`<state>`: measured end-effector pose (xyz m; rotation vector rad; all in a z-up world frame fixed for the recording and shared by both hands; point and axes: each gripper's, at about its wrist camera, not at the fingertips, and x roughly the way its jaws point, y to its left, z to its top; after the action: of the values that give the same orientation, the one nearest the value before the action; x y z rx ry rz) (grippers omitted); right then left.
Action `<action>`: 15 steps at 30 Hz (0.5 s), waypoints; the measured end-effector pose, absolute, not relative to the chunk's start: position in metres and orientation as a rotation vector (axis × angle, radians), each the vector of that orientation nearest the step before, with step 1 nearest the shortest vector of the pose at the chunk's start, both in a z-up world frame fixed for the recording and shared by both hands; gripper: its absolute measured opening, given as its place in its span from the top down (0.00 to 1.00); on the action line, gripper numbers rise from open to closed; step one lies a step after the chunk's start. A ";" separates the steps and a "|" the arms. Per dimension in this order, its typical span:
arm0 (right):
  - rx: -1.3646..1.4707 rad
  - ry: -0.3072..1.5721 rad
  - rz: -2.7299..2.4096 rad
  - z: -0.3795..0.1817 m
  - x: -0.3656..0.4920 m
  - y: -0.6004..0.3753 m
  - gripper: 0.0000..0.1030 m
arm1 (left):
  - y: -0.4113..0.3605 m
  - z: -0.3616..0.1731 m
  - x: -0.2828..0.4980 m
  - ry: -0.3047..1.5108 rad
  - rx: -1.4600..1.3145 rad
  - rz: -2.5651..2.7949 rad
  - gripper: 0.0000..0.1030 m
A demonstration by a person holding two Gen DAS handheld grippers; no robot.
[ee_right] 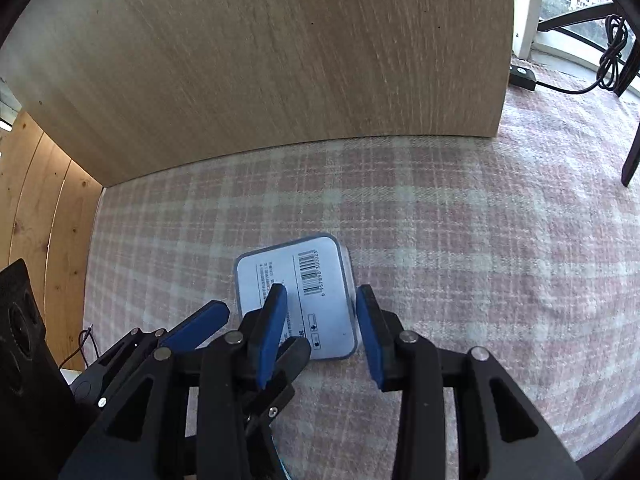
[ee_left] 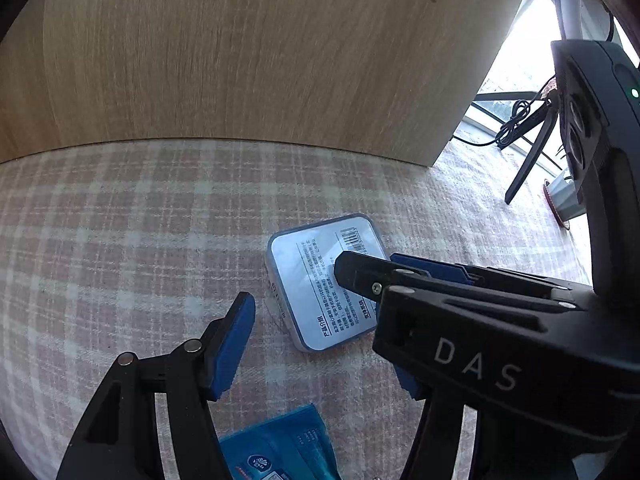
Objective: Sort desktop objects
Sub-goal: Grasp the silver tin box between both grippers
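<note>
We take the flat blue-rimmed box (ee_right: 296,296) as our landmark; it lies label and barcode up on the pink checked tablecloth (ee_right: 460,240).

Nearest us, the right gripper (ee_right: 322,332) hangs over the box's near end, jaws part open. Its blue pads (ee_right: 272,328) straddle the box with daylight on both sides, so nothing is gripped. The left gripper (ee_left: 320,328) crowds in from the box's left, jaws wider and empty; one pad (ee_left: 234,348) stands clear of the box edge.

Behind the left gripper, a blue tissue packet (ee_left: 280,452) lies apart from the box.

Beyond the box stands a wooden panel (ee_right: 280,60); further off, a coiled black cable (ee_right: 612,56) by the window.

Risks, as we judge them:
- The two grippers are nearly touching; closing either could knock fingers together.
- The box is low and slick-looking; pads might skate off its rounded rim, or pinch cloth and drag it.
- A glancing pad could spin the box.
</note>
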<state>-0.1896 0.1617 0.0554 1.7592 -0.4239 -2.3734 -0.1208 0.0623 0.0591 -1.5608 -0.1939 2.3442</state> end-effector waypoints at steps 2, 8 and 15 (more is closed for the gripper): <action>1.760 -0.431 -2.373 0.055 -0.190 0.162 0.65 | 0.061 0.055 -0.123 -0.230 -1.573 2.322 0.43; 1.771 -0.456 -2.324 0.052 -0.193 0.161 0.62 | 0.060 0.050 -0.126 -0.293 -1.577 2.288 0.44; 1.767 -0.454 -2.333 0.052 -0.182 0.159 0.62 | 0.061 0.056 -0.119 -0.241 -1.559 2.296 0.47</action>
<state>-0.1824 0.1586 0.0518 1.7673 -0.4544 -2.3333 -0.1187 0.0605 0.0556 -1.5592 -0.2408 2.2963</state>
